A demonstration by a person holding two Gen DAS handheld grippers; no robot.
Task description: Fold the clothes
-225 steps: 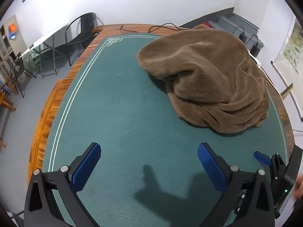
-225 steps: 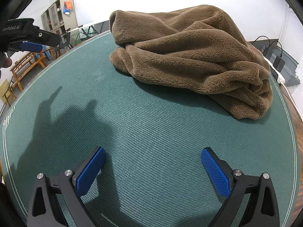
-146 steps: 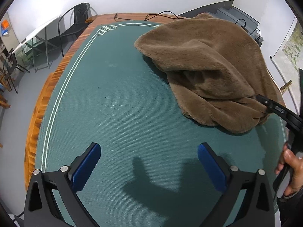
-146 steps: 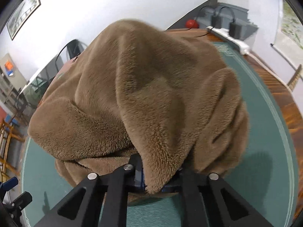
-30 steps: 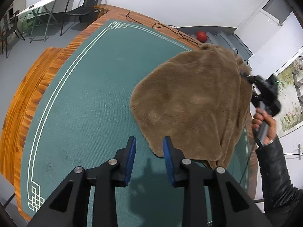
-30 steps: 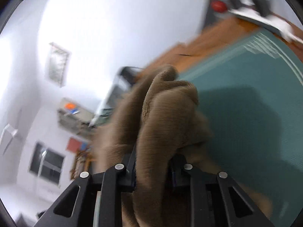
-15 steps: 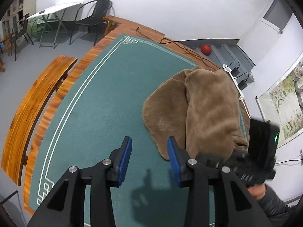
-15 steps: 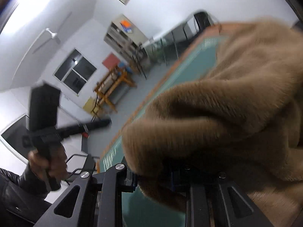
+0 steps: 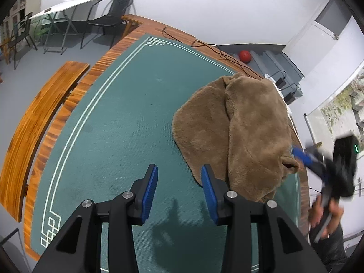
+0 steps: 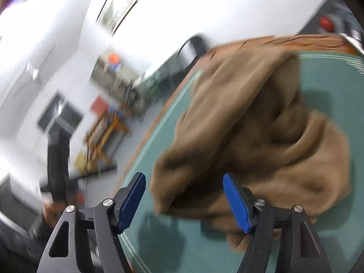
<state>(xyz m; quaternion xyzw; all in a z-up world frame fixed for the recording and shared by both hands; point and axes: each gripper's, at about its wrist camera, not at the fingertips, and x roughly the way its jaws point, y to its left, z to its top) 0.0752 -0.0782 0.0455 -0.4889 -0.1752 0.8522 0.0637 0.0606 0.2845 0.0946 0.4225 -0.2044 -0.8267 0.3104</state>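
A brown fleece garment (image 9: 245, 134) lies in a loose heap on the green table mat (image 9: 127, 122), toward the right side. It also fills the right wrist view (image 10: 257, 132), blurred by motion. My left gripper (image 9: 179, 190) is open and empty, just left of the garment's near edge and above the mat. My right gripper (image 10: 184, 201) is open and empty, its jaws apart in front of the garment's near flap. The right gripper also shows in the left wrist view (image 9: 318, 163), held in a hand off the table's right edge.
The table has a wooden rim (image 9: 75, 91). A wooden bench (image 9: 34, 122) stands to its left, chairs (image 9: 109, 11) beyond. Cables (image 9: 216, 50) and power adapters (image 9: 286, 91) lie at the far edge. A red ball (image 9: 245, 55) rests on the floor.
My right gripper has opened and let go of the garment, which has dropped onto the mat. My left gripper has opened wider.
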